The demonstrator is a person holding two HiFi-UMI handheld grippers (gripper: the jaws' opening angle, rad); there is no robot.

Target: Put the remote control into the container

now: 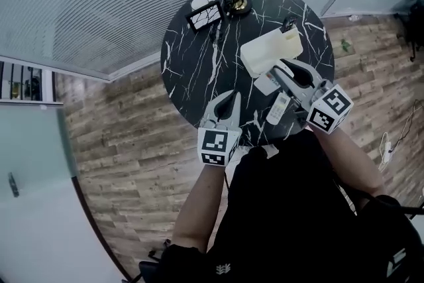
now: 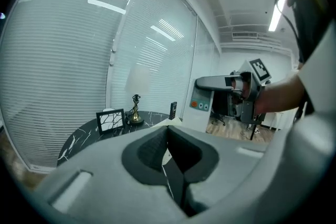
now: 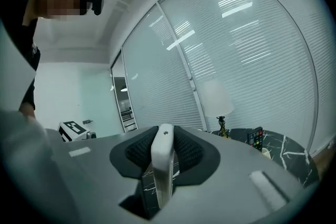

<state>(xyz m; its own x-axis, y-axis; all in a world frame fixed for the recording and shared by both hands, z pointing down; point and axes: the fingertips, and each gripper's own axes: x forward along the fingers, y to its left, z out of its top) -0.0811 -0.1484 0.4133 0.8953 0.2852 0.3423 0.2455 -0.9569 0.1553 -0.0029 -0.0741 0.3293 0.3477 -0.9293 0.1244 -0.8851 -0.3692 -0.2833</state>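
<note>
In the right gripper view, my right gripper [image 3: 165, 136] is shut on a white remote [image 3: 161, 165], seen edge-on between the pads. The left gripper view shows that remote [image 2: 202, 107] hanging face-out below the right gripper [image 2: 197, 83]. In the head view my right gripper [image 1: 281, 69] hovers just in front of the white container [image 1: 271, 50]. Beneath it are a slim white remote [image 1: 278, 108] and a flat white piece [image 1: 266, 83]; which one is held I cannot tell. My left gripper [image 1: 232, 95] [image 2: 169, 134] is shut and empty over the table's near edge.
On the round black marble table [image 1: 192, 69] stand a picture frame [image 1: 204, 15], a lamp with a brass base [image 1: 236, 3] and a black remote [image 1: 288, 24] behind the container. Blinds on glass walls close off the far side. Wood floor surrounds the table.
</note>
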